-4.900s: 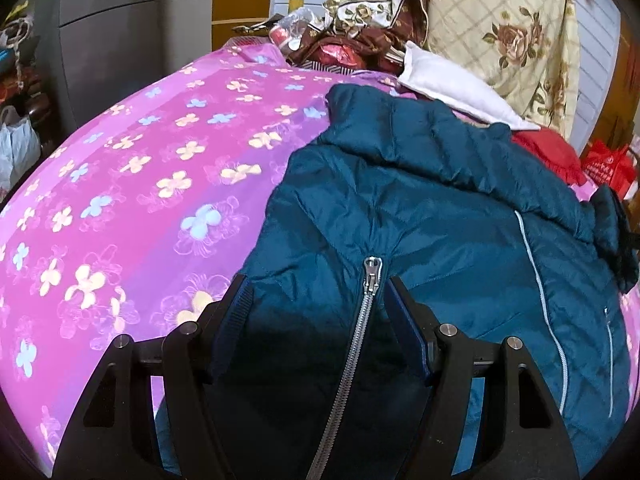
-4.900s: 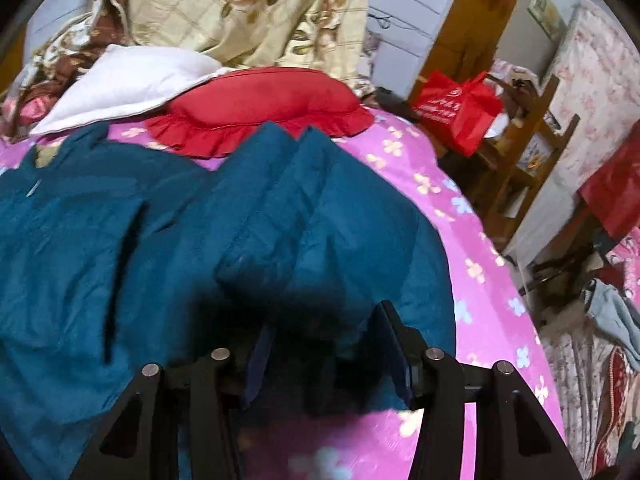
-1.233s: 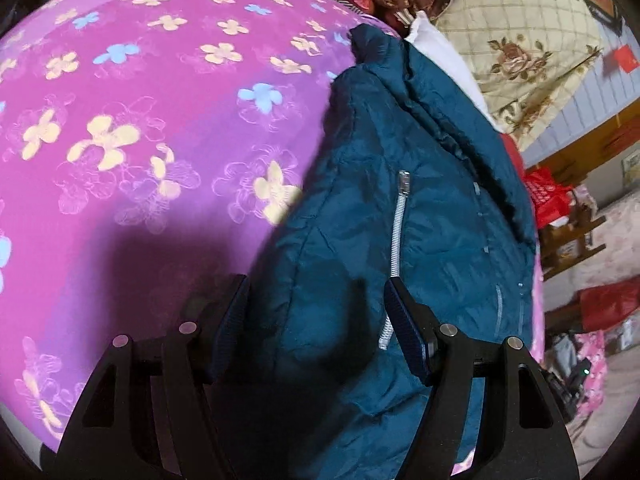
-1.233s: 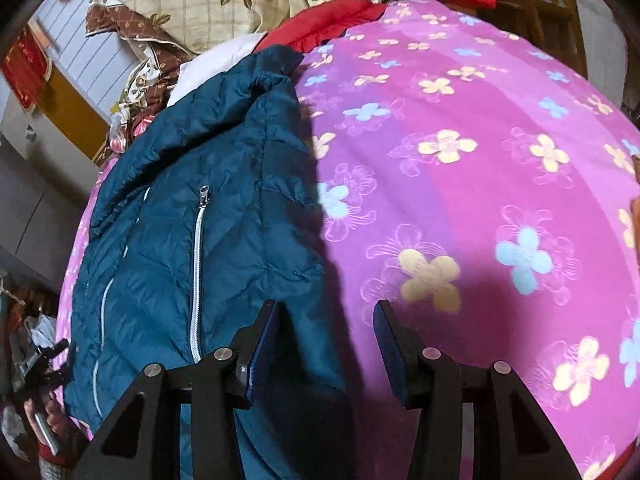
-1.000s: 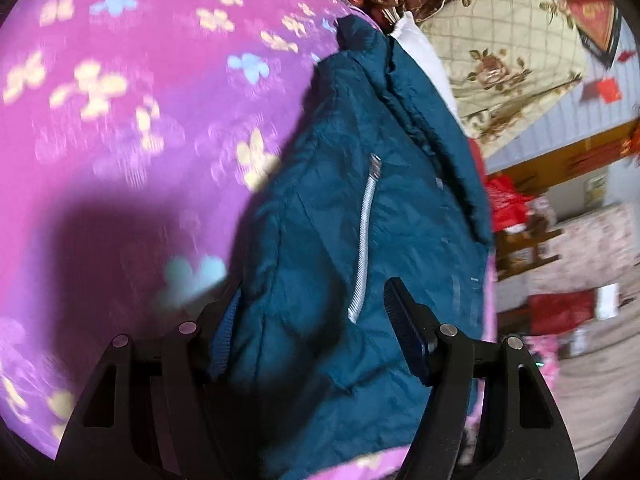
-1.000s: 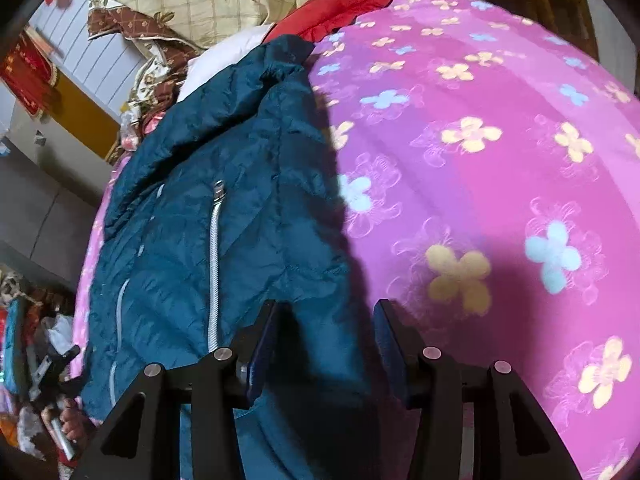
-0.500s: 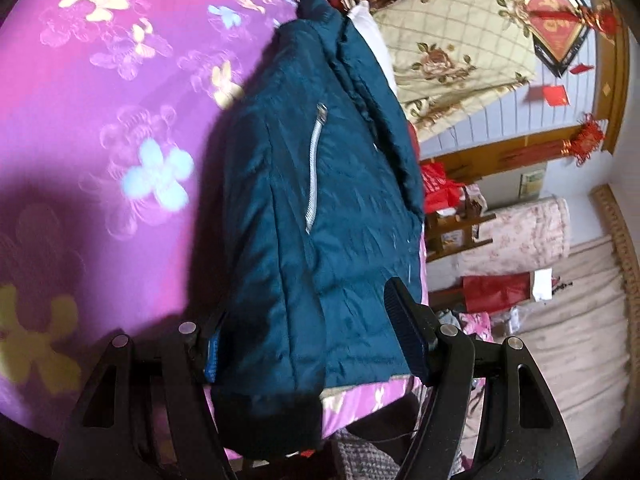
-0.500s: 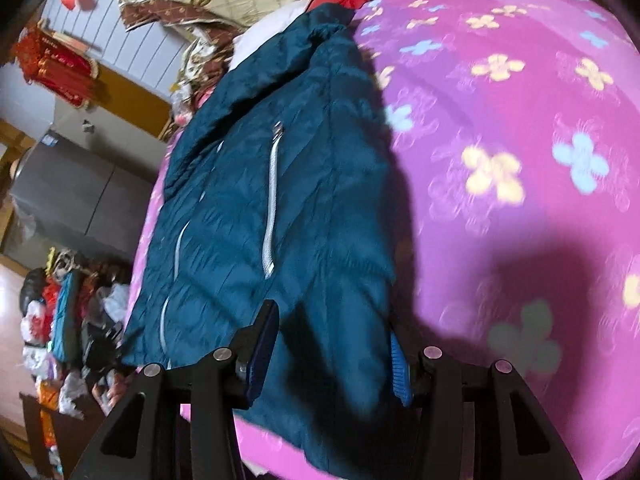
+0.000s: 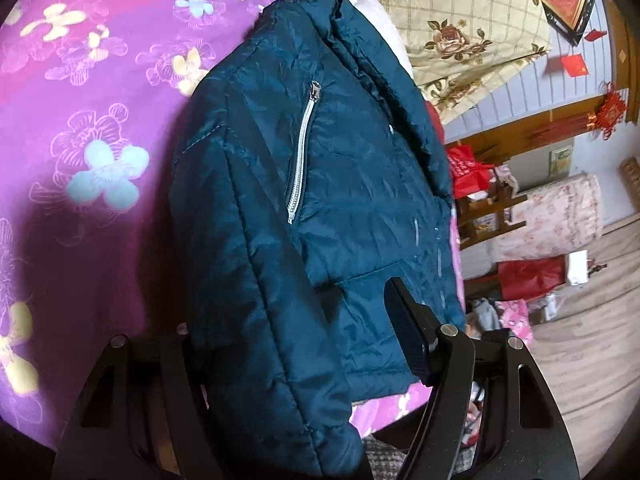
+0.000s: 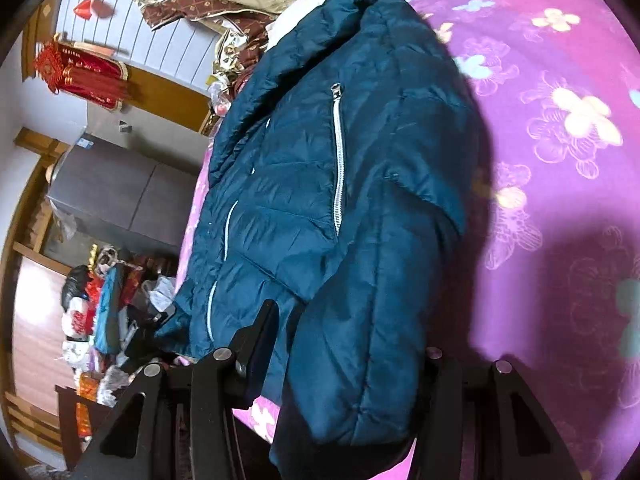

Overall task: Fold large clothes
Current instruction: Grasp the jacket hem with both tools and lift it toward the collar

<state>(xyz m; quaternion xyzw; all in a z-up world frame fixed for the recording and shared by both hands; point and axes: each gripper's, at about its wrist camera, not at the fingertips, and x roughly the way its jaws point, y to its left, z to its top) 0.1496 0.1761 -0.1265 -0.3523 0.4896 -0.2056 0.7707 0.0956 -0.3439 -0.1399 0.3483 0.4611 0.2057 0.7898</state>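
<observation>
Both tongs stand wide with the jacket's thick edge bulging between their fingers. The left gripper (image 9: 304, 344) has one finger buried under a sleeve, the right gripper (image 10: 344, 344) likewise; neither looks pinched tight, though whether the hidden fingers press the cloth I cannot tell.

A few seconds back the jacket (image 9: 320, 200) lay spread flat, open side up, across the bedspread (image 9: 80, 80). Now it lies as a narrower bundle down the middle of the bed, sleeves drawn in along the sides, chest zip (image 9: 300, 160) showing on top, collar toward the pillows (image 9: 460, 20). In the last second both cameras have pulled back and tipped, so the hem end now hangs near the bed's edge, close to the tongs.

By my reckoning the side folds are done and the hem end is being gathered to fold over toward the collar. Puffy, slick fabric like this may spring open once let go.
</observation>
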